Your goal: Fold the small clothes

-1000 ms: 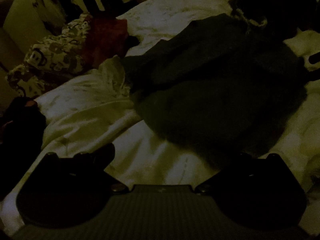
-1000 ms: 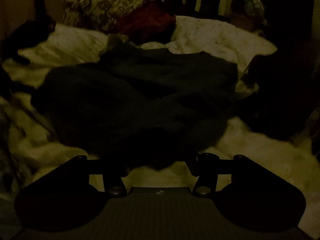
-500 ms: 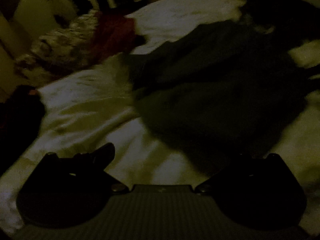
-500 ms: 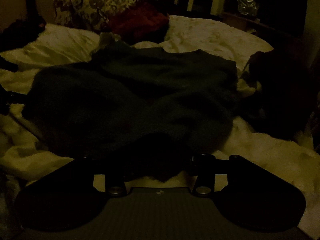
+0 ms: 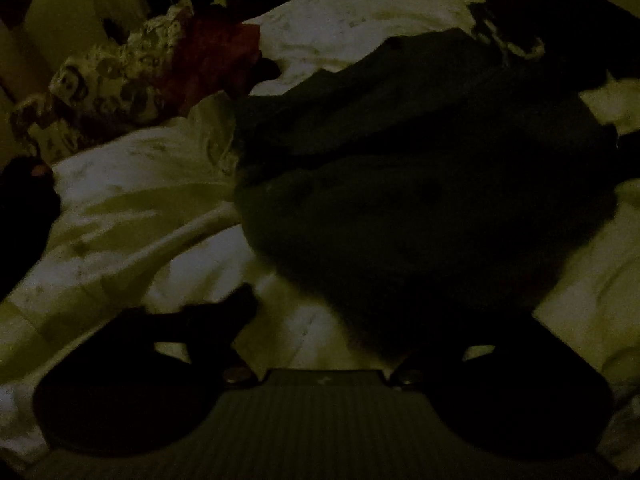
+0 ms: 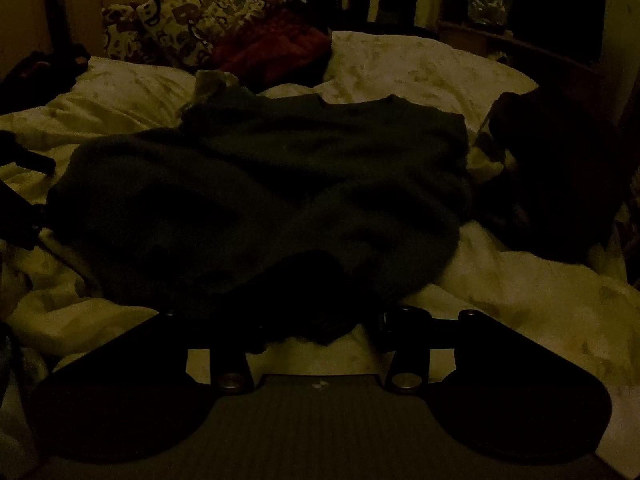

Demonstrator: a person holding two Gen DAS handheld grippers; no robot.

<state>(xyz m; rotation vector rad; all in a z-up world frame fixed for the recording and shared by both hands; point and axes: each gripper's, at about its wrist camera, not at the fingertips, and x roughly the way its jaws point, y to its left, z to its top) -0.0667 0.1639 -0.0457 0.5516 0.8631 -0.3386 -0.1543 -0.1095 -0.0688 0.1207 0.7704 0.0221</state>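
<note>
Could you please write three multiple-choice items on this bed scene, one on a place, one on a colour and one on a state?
1. Where does the dark sweater lie?
A. On the pale bedding
B. On a hanger
C. In a drawer

2. What colour is the crumpled cloth next to the patterned fabric?
A. Blue
B. Dark red
C. White

3. How is the dark sweater lying?
A. Neatly folded into a small square
B. Rolled into a tight tube
C. Spread out and rumpled

Answers:
1. A, since pale bedding shows all round the sweater.
2. B, since it reads dark red even in the dim light.
3. C, since it sprawls in uneven folds, its near edge lying by the right claw.
</note>
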